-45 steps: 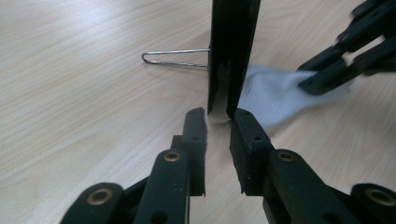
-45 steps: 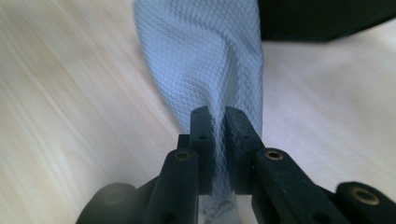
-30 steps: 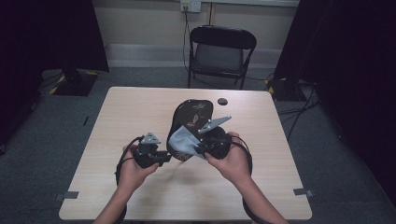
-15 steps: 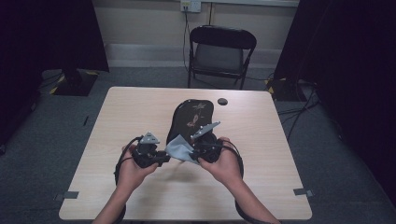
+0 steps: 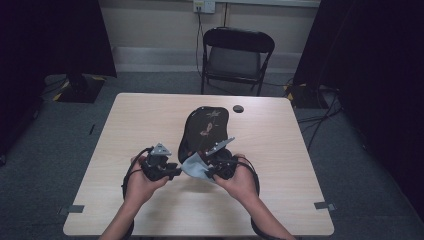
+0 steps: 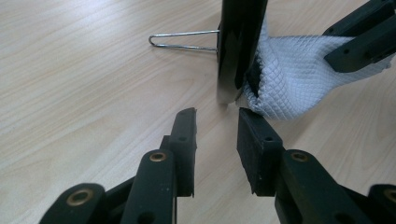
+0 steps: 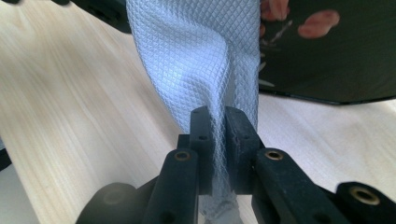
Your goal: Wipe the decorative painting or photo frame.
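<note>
Cloth, pale grey and quilted, hangs pinched in the closed jaws of the right gripper, draped against the near edge of a black decorated plate that stands upright on a wire stand at mid-table. The left gripper waits just short of that same edge, its jaws having just been opening, nothing between them; the plate's edge lies straight ahead of it

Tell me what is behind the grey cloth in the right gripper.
Behind the grey cloth, clamped in the right gripper, stands a glossy black plate on a wire stand. The cloth covers part of the plate's lower edge, so that part cannot be seen.
</note>
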Demonstrator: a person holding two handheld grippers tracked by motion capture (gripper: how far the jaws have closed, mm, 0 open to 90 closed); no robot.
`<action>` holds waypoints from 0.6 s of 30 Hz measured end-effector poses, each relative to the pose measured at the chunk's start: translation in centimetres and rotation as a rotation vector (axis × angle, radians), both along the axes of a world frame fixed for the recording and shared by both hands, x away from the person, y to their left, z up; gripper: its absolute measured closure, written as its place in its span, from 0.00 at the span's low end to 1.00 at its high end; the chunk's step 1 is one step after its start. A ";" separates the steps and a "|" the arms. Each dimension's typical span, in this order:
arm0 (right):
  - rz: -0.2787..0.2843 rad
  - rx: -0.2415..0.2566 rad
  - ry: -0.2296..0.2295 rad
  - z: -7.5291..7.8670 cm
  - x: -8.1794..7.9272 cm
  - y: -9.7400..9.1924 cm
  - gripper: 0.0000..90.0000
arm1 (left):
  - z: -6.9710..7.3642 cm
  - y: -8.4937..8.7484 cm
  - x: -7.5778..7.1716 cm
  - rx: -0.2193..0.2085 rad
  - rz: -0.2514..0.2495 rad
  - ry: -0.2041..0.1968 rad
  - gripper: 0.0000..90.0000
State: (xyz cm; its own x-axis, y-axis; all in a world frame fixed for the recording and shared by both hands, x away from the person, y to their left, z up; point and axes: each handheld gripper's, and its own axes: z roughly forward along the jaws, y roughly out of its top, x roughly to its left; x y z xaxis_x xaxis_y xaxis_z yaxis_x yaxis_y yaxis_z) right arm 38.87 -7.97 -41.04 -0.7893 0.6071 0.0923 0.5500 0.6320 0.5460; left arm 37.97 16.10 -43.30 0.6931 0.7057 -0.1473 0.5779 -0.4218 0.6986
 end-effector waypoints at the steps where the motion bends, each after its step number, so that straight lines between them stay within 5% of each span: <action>1: -0.001 -0.001 0.002 -0.2 0.0 0.0 0.92 | 0.1 0.1 0.0 0.004 -0.003 0.000 0.75; 18: -0.040 -0.083 0.074 -4.0 0.2 -1.5 0.92 | 0.3 -0.1 -0.1 0.003 -0.009 -0.018 0.70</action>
